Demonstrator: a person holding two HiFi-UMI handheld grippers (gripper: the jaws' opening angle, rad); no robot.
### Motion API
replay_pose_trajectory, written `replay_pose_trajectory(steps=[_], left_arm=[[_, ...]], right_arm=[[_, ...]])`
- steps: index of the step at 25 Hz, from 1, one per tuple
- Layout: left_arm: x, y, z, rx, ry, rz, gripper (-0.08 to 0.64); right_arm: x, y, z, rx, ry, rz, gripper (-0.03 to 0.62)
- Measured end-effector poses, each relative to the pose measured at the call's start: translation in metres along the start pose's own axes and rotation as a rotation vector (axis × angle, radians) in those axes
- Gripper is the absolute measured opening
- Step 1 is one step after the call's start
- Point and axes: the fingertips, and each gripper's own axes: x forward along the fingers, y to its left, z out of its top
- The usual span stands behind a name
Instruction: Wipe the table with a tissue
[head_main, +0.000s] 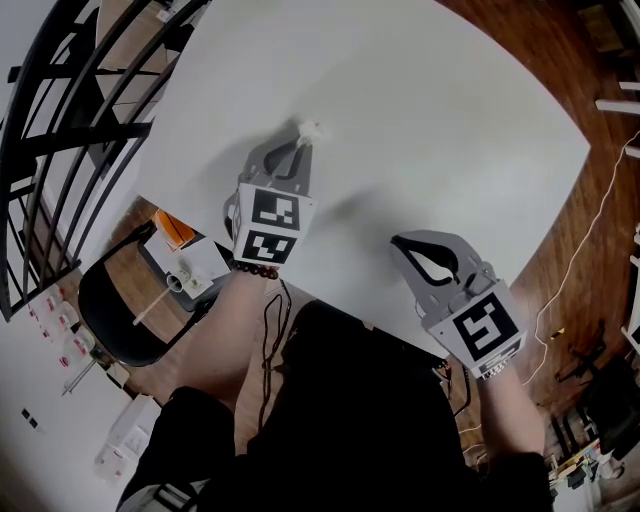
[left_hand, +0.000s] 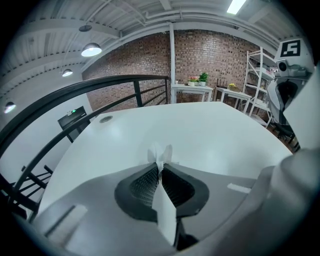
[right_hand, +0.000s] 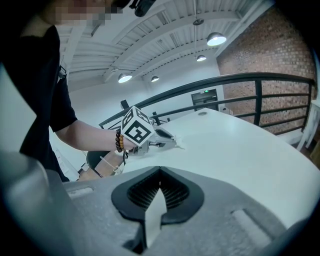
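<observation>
**A:** So, how will the tissue (head_main: 309, 128) handle?

**B:** Very light and limp, I'd judge. It has no stiffness, it crumples at once, and it will tear if it is dragged hard or gets wet. It should slide easily on the smooth white bench (head_main: 450, 120).

**A:** Where is the best hold, then?

**B:** On a bunched part, with several layers between the pads, and only a small wad left free ahead to do the wiping. A single-layer corner would probably slip out or rip.

**A:** And where is it now?

**B:** It is in the left gripper (head_main: 299, 141), whose jaws are closed on it. Seen from that gripper's own camera, a white tuft sticks out just past the jaw tips and a strip runs back between the ribbed pads. From the head view, the tuft sits at the tips, over the bench's near-left part, with the gripper tilted down toward the surface.

**A:** Is it pressing on the bench?

**B:** It is close to the surface, but I cannot tell whether it touches.

**A:** What about the right gripper (head_main: 402, 243)?

**B:** Its jaws are together with nothing between them. It is near the bench's front edge, well apart from the tissue.
</observation>
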Motion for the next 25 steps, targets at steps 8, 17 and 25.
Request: replay_pose_trajectory(steps=[8, 17, 25], left_arm=[[0.016, 0.011, -0.005, 0.014, 0.048, -0.002, 0.034], [0.026, 0.019, 0.000, 0.022, 0.049, 0.000, 0.034], [0.032, 0.028, 0.012, 0.004, 0.021, 0.021, 0.034]], right_arm=[[0.005, -0.012, 0.005, 0.020, 0.013, -0.010, -0.008], [0.007, -0.021, 0.001, 0.016, 0.029, -0.016, -0.008], [0.003, -0.022, 0.000, 0.041, 0.023, -0.029, -0.008]])
